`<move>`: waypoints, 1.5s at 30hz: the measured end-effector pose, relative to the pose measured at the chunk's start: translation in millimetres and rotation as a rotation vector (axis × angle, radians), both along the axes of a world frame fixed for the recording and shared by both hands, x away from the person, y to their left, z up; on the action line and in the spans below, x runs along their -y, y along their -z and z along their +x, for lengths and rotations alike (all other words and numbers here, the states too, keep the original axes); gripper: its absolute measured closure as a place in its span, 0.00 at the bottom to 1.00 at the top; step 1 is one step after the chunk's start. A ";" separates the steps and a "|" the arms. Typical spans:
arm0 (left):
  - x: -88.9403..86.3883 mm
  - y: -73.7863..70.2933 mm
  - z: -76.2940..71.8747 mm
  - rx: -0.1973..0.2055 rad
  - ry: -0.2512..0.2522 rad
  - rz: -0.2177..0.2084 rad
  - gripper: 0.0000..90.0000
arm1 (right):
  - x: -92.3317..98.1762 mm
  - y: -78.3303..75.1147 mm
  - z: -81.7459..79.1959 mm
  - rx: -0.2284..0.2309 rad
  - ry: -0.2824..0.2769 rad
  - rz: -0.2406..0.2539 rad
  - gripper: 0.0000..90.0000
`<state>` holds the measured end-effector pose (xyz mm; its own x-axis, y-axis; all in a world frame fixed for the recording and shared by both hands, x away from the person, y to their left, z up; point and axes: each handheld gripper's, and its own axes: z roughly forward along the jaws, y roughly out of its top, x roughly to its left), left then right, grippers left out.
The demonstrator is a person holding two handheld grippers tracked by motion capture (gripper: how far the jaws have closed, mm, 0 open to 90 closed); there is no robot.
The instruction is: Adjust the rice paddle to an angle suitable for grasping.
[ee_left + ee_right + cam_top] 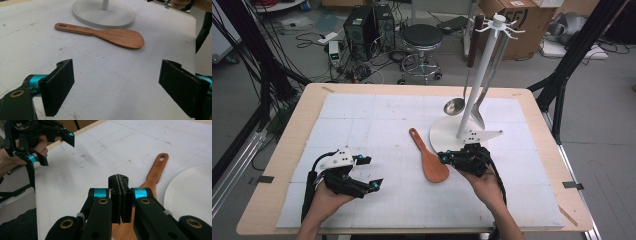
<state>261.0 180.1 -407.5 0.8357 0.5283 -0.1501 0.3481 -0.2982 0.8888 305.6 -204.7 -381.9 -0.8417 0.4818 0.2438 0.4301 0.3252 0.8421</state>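
A wooden rice paddle point(429, 157) point(117, 37) point(156, 172) lies flat on the white mat, handle toward the far side, just left of the round base of a white utensil stand point(444, 135) point(117, 15) point(192, 192). My right gripper point(443, 158) point(120, 185) is shut, its pads pressed together with nothing between them, hovering low over the paddle's blade at its right edge. My left gripper point(373, 172) point(116, 85) rests at the near left of the mat, open wide and empty, pointing toward the paddle. A steel ladle point(454, 106) hangs from the stand.
A second utensil point(478, 117) hangs beside the stand's pole point(477, 80). The white mat point(362, 120) covers most of the wooden table. Beyond the table stand a black stool point(422, 37), computer cases point(369, 25) and cardboard boxes point(522, 20).
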 end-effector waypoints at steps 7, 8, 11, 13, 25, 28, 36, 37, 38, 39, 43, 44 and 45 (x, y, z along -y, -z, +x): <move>0.1 0.1 0.0 0.001 -0.003 0.001 0.15 | 1.1 12.0 -3.8 -0.022 0.008 -0.011 0.99; 0.2 0.2 -0.1 0.001 -0.004 -0.001 0.15 | 1.1 13.7 -4.5 -0.023 0.011 -0.011 0.99; 0.2 0.1 0.0 0.002 -0.004 0.000 0.15 | 0.8 19.7 -5.9 -0.032 0.013 -0.018 0.99; 0.3 0.1 -0.1 0.001 -0.004 0.001 0.15 | 0.0 24.1 -6.7 -0.036 0.012 -0.026 0.99; 1.0 0.1 -0.6 0.001 -0.001 0.000 0.15 | -5.5 48.4 -6.2 -0.070 0.009 -0.074 0.99; 1.2 0.2 -0.6 -0.001 0.000 0.002 0.15 | -6.8 53.5 -7.6 -0.084 0.006 -0.083 0.99; 2.0 0.7 -0.6 -0.001 0.003 0.008 0.15 | -7.4 64.4 -11.3 -0.098 0.004 -0.105 0.99; 2.3 0.6 -0.7 -0.001 0.003 0.005 0.15 | -7.3 65.1 -11.4 -0.094 0.004 -0.107 0.99; 2.5 0.6 -0.7 -0.001 0.003 0.003 0.15 | -7.3 65.4 -11.7 -0.095 0.006 -0.108 0.99; 2.3 0.5 -0.7 -0.001 0.003 0.004 0.15 | -7.5 65.7 -11.8 -0.096 0.006 -0.109 0.99; 2.3 0.5 -0.7 -0.001 0.003 0.004 0.15 | -7.9 67.2 -12.3 -0.094 0.003 -0.124 0.99; 2.2 0.5 -0.7 0.000 0.003 0.004 0.15 | -8.1 67.6 -12.7 -0.094 0.001 -0.132 0.99; 2.0 0.4 -0.8 -0.001 0.001 0.005 0.15 | -7.8 67.6 -13.3 -0.098 0.006 -0.131 0.99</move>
<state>260.2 178.1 -407.9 0.8361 0.5283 -0.1477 0.3483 -0.3032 0.8870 292.2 -197.0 -449.5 -0.8143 0.5194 0.2592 0.5099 0.4266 0.7470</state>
